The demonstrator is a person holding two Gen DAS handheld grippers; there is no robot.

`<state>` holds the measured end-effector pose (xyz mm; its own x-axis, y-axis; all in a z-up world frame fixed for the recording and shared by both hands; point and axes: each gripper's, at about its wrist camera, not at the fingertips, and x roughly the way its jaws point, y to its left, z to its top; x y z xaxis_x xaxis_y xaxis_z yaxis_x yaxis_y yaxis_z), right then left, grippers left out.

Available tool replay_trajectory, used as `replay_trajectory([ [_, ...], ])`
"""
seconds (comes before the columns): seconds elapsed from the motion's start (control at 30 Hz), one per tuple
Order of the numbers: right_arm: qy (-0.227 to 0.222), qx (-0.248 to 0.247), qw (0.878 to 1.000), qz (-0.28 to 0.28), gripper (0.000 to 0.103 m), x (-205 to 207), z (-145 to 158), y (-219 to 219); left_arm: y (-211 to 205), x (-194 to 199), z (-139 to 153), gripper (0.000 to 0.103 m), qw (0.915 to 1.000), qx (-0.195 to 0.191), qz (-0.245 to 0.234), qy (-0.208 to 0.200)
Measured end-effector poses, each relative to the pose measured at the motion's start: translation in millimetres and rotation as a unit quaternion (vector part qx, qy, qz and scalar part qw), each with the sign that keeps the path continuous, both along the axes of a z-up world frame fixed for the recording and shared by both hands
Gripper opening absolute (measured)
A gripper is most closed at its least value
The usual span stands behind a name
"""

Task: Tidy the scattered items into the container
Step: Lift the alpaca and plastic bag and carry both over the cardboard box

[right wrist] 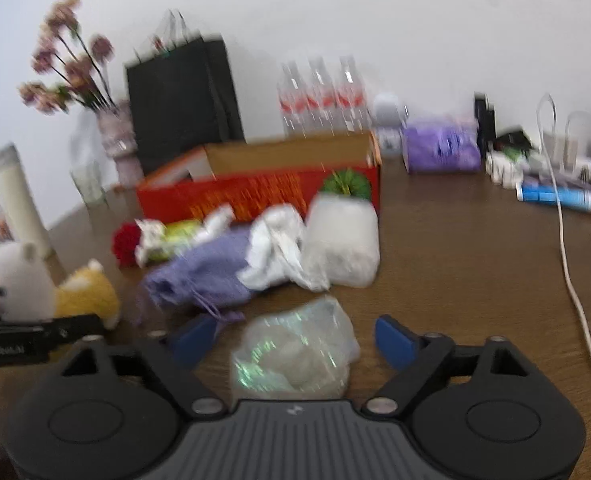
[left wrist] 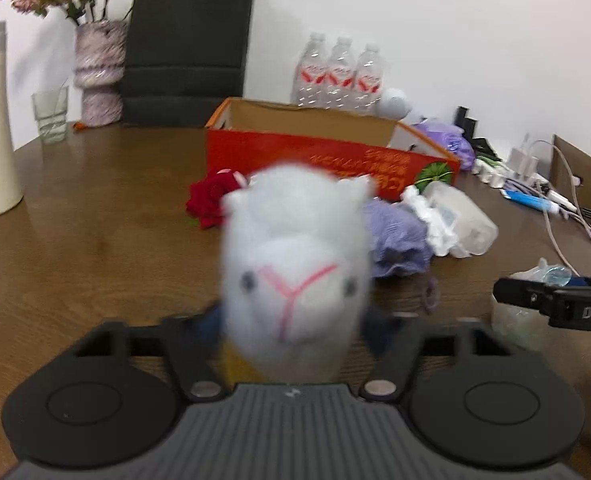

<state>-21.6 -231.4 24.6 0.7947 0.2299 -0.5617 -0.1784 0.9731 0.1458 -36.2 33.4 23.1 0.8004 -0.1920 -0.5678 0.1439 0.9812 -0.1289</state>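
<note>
We clamp our left gripper [left wrist: 291, 320] on the white alpaca plush [left wrist: 295, 264] above the tabletop's [left wrist: 95, 248] near edge. Our right gripper [right wrist: 295, 340] stands apart around the crinkled clear bag [right wrist: 295, 356], pads not touching it, the red box [right wrist: 263, 188] mid-table beyond.

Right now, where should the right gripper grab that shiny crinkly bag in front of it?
Probably around the puffy middle of the shiny crinkly bag, coming straight ahead and down from the near side. It lies low on the wooden table already between the open right gripper, with free table on both sides, so the pads can likely close across its soft, squashy width.
</note>
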Motion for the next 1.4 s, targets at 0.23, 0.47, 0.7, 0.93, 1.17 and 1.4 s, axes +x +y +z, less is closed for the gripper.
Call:
replay_trajectory([
  [0.23, 0.0, -0.012, 1.0, 0.002, 0.04, -11, -9, 9, -1, -18, 4, 0.052, 0.9987, 0.001, 0.041, -0.031],
  [0.47, -0.115, -0.007, 0.993, 0.004, 0.041, -57, 34, 17, -20, -76, 47, 0.053, 0.9848, 0.014, 0.051, -0.165],
  [0.7, -0.162, -0.022, 0.986, 0.02, 0.043, -113, 37, 36, -42, -125, 33, 0.054, 0.9815, 0.022, 0.024, -0.189],
  [0.93, -0.177, 0.0, 0.984, -0.002, 0.043, -159, 19, 33, -41, -168, 17, 0.055, 0.9788, 0.023, 0.031, -0.201],
  [1.17, -0.189, 0.008, 0.982, -0.006, 0.043, -173, 18, 36, -39, -174, 20, 0.055, 0.9776, 0.031, 0.038, -0.205],
  [1.4, -0.176, 0.007, 0.984, -0.008, 0.043, -151, 20, 40, -34, -140, 32, 0.055, 0.9799, 0.032, 0.058, -0.188],
])
